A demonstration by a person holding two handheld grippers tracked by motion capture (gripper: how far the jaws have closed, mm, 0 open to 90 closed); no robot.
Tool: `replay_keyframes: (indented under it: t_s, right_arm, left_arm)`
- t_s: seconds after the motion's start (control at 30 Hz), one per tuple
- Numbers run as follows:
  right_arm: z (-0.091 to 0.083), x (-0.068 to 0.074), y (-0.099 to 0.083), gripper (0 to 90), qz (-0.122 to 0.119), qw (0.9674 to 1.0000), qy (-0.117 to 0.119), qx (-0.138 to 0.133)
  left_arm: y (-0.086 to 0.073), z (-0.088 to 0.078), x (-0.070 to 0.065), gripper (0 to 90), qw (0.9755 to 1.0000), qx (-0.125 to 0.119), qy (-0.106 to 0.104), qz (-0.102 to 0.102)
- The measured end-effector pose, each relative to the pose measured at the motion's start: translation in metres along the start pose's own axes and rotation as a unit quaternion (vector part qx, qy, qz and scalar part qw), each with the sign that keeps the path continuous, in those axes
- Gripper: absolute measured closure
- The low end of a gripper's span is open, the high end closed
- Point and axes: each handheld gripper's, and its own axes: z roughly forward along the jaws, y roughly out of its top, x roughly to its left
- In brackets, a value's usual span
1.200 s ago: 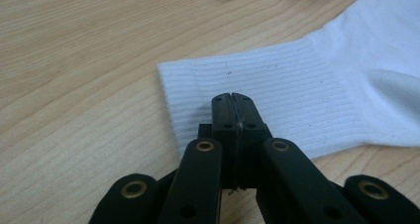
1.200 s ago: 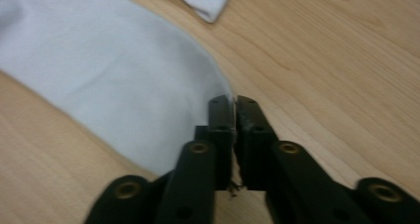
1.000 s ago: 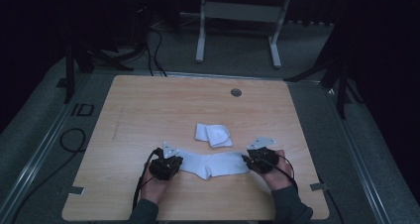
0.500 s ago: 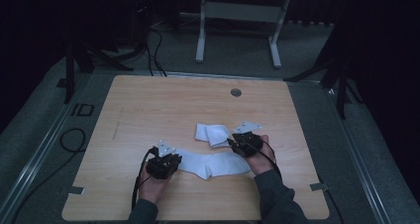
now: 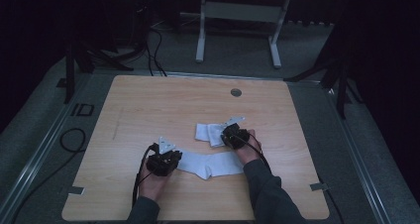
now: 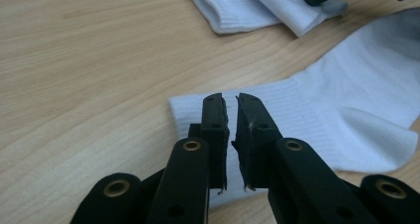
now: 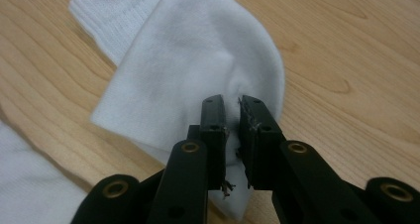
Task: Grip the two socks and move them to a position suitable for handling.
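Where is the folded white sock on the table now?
In the high view, the folded sock lies near the table's middle, just beyond the flat sock, with the right gripper at its right end.

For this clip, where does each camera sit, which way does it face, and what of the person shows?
High view: above the person's side, looking forward and down on the table; forearms and both grippers show.
Left gripper view: rides the left gripper, looking along its jaws at the flat sock.
Right gripper view: rides the right gripper, over the folded sock.
Both socks appear in the high and left gripper views.
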Motion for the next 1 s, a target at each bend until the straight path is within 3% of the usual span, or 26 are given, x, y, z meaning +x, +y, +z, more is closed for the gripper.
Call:
replay_keyframes:
  t_s: [0.2,0.4,0.47,0.67,0.8,1.0]
  right_arm:
    - [-0.001,0.009,0.001,80.8,-0.01,0.9999,0.012,0.004]
    - [-0.001,0.022,0.003,80.6,-0.001,0.9998,0.022,0.001]
    - [0.0,0.025,0.004,80.5,0.005,0.9998,0.021,0.002]
    - [0.0,0.035,0.006,79.7,0.008,0.9994,0.032,0.0]
    - [0.0,0.037,0.006,79.5,0.011,0.9993,0.035,-0.002]
    - [0.0,0.038,0.006,78.9,0.007,0.9993,0.036,-0.002]
  left_arm:
    - [0.01,0.006,0.001,82.8,0.9999,0.001,0.012,0.007]
    - [0.02,0.016,-0.004,83.6,0.9998,-0.002,0.017,0.012]
    - [0.023,0.021,-0.005,83.8,0.9995,0.002,0.025,0.018]
    - [0.031,0.038,-0.006,86.4,0.9994,0.009,0.032,0.011]
    - [0.037,0.05,-0.008,88.7,0.9988,0.018,0.038,0.025]
    - [0.042,0.068,-0.007,89.3,0.9984,0.03,0.045,0.02]
